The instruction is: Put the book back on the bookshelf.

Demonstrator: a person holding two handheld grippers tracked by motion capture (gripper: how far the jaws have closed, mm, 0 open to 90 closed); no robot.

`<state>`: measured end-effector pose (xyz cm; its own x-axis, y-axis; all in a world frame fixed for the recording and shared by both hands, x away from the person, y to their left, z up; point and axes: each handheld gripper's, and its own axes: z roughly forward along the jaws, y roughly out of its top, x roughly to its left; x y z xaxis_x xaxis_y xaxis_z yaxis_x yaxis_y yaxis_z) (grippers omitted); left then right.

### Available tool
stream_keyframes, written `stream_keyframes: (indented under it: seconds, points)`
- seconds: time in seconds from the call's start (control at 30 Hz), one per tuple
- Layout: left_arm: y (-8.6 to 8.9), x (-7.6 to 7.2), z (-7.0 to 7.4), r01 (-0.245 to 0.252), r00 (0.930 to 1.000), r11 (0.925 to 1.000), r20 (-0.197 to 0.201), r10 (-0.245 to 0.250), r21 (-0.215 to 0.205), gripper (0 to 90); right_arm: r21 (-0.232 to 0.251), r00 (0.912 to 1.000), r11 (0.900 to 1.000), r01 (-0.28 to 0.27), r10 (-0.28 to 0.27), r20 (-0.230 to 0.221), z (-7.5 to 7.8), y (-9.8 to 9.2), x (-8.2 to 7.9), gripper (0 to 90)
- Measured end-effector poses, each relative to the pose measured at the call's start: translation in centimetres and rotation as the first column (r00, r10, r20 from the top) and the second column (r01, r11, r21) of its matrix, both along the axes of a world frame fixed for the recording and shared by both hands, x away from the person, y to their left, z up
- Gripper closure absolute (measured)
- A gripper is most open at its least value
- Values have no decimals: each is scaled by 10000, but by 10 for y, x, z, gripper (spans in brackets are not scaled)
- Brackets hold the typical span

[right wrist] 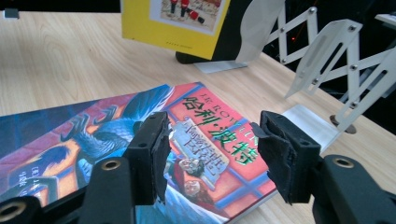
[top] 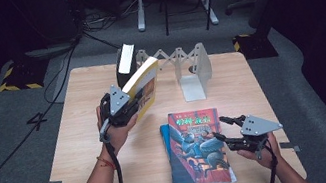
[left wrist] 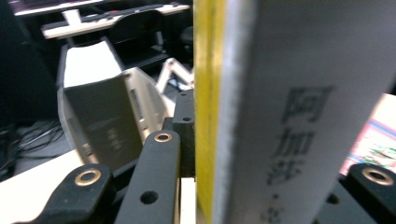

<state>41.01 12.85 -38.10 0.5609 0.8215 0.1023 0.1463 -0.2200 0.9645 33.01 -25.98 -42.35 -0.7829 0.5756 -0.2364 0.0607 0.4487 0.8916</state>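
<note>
pale matt wood table (top: 87, 135); glossy paper cover on the red book (right wrist: 196, 140); matt metal bookend rack (top: 191, 68).

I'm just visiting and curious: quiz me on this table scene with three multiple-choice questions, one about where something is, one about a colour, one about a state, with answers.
1. Where does the dragon-cover book lie?
A. Flat on the table, on top of another book
B. Upright in the rack
C. On the floor

2. What colour is the cover of the book held up by the left gripper?
A. Green
B. Yellow
C. White

3. How does the right gripper stand?
A. Shut on the dragon-cover book
B. Shut on the rack
C. Open above the dragon-cover book, holding nothing

Answers:
1 A, the high view shows a blue book's edge under it on the table.
2 B, its yellow cover faces the right gripper view.
3 C, that view shows a gap between the pads with the cover below.
</note>
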Motion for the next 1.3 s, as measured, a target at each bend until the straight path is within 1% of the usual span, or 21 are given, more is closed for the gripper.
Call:
stream_keyframes:
  seconds: [0.07,0.13,0.17,0.23,0.4,0.53,0.7,0.77,0.83,0.93,1.0,1.03,1.1,1.2,1.27,1.3]
  points:
    - [1,4,-2,-286,9996,9996,26,286,-53,751,-30,10000,10000,-36,36,-64,-2,1,1,444]
    - [1,7,-5,-466,9989,9989,-8,466,-96,751,-23,9999,10000,-63,63,-116,-2,2,1,444]
    - [1,9,-5,-537,9986,9985,27,537,-38,751,-1,9999,10000,-96,96,-129,-3,2,1,443]
    - [-2,13,-9,-754,9971,9972,-29,754,-3,751,-31,9999,9999,-101,101,-140,-3,2,1,443]
    - [-7,21,-17,-1150,9931,9933,-243,1148,-96,750,-123,9996,9999,-114,110,-277,-6,4,2,443]
    - [-7,23,-20,-1309,9908,9914,-345,1308,-5,751,-190,9996,9997,-166,161,-251,-7,5,2,443]
    - [-5,26,-20,-1519,9878,9884,-348,1517,-49,751,-178,9995,9997,-157,152,-277,-8,5,2,443]
    - [-5,27,-20,-1627,9859,9865,-417,1619,-163,751,-165,9995,9997,-165,160,-275,-8,4,2,443]
    - [-6,29,-21,-1747,9840,9845,-396,1739,-176,750,-132,9995,9998,-165,162,-263,-8,4,2,443]
    - [-9,32,-22,-1812,9826,9832,-447,1802,-196,751,-125,9995,9998,-164,161,-279,-7,4,2,443]
    - [-12,34,-23,-1957,9795,9805,-511,1947,-152,751,-134,9995,9998,-158,155,-257,-7,4,2,443]
    - [-14,35,-24,-1992,9787,9797,-562,1977,-220,750,-122,9995,9998,-163,160,-257,-7,4,2,443]
    - [-15,37,-26,-2119,9757,9771,-610,2103,-206,751,-129,9995,9998,-164,161,-259,-7,4,2,444]
    - [-19,39,-28,-2216,9737,9750,-576,2205,-138,750,-135,9995,9998,-174,171,-256,-7,4,2,444]
    - [-21,40,-28,-2389,9693,9710,-620,2378,-104,751,-132,9995,9998,-177,174,-245,-7,3,2,444]
    - [-22,41,-29,-2480,9671,9686,-634,2464,-191,751,-119,9995,9998,-182,179,-250,-7,3,2,444]
